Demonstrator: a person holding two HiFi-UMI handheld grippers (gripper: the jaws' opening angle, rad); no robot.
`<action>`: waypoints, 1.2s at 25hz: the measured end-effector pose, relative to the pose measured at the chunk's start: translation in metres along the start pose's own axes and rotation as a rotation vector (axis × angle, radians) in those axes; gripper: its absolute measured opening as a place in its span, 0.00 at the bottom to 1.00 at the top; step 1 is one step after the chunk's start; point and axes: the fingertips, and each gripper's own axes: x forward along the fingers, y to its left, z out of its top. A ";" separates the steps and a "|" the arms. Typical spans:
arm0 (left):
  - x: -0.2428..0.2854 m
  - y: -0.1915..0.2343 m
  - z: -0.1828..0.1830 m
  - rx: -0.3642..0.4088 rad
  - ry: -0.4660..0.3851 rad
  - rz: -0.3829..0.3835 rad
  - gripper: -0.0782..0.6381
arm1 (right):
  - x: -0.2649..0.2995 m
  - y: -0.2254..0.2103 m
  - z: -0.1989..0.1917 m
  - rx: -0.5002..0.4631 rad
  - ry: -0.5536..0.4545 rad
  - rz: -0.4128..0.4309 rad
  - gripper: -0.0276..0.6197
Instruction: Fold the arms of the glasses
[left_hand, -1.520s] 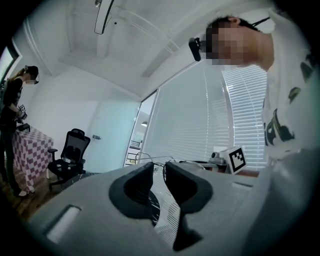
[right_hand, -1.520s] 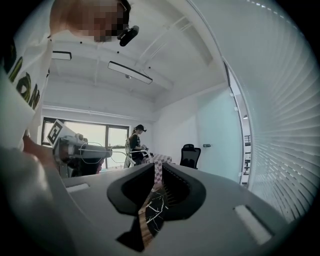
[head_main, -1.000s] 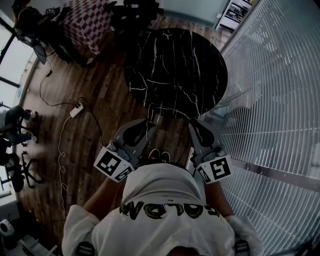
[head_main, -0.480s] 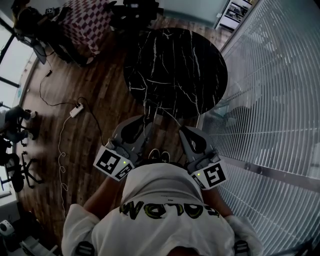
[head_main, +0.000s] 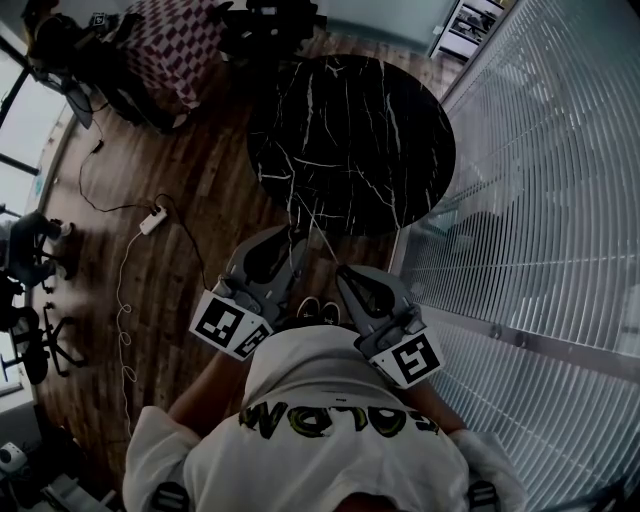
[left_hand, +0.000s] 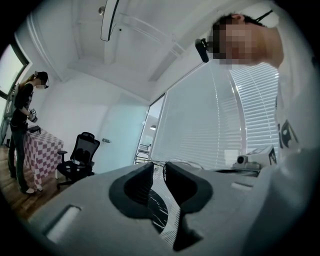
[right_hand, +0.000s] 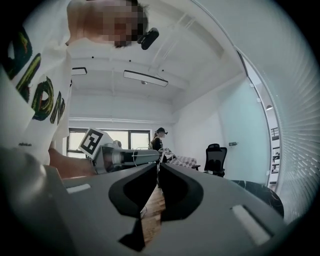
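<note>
The glasses (head_main: 308, 222) are thin wire-framed and hard to make out, held in the air in front of the round black table. My left gripper (head_main: 300, 240) is shut on their frame; in the left gripper view the wire (left_hand: 159, 163) shows at the jaw tips. My right gripper (head_main: 341, 270) sits close to the right of the left one, jaws shut. A thin arm (head_main: 322, 240) of the glasses runs down to its tips. The right gripper view looks sideways at the left gripper (right_hand: 131, 157), with the wire frame (right_hand: 165, 152) at its tips.
A round black marble table (head_main: 350, 140) stands ahead over the wood floor. White blinds (head_main: 540, 200) run along the right. A power strip with cable (head_main: 152, 220) lies at the left. A person (left_hand: 23, 135) stands by a checkered table (head_main: 175, 50), next to an office chair (left_hand: 80, 156).
My right gripper has moved left and a little down, closing in on the left gripper, and the thin arm has swung with it. The left gripper has barely moved.
</note>
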 end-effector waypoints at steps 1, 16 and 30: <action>0.000 0.000 0.000 -0.001 -0.001 0.001 0.22 | 0.001 0.003 -0.001 0.002 0.004 0.007 0.07; -0.001 -0.006 0.002 0.002 -0.014 -0.002 0.22 | 0.008 0.031 -0.006 0.006 0.015 0.091 0.08; -0.003 -0.008 0.001 0.021 0.000 0.006 0.22 | -0.008 0.015 0.011 0.031 -0.044 0.049 0.13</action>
